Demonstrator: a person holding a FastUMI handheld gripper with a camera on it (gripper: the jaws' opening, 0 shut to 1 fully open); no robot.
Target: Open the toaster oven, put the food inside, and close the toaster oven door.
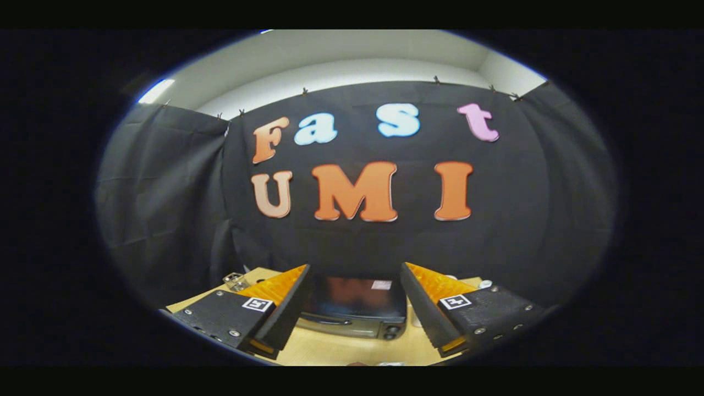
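Observation:
The toaster oven (355,308) stands on the wooden table (341,352), seen from above and in front through the gap between my fingers. Its top is dark and glossy, and its front shows a handle bar and knobs at the right end; the door looks closed. My gripper (355,275) is open, held high above the table and well short of the oven, with nothing between the fingers. The left finger (280,300) and the right finger (432,300) frame the oven's two sides. I cannot make out the food.
A small metal clip-like object (235,281) lies on the table's far left corner, beyond the left finger. Small pale round things (485,284) sit beyond the right finger. The booth's black cloth wall rises right behind the oven.

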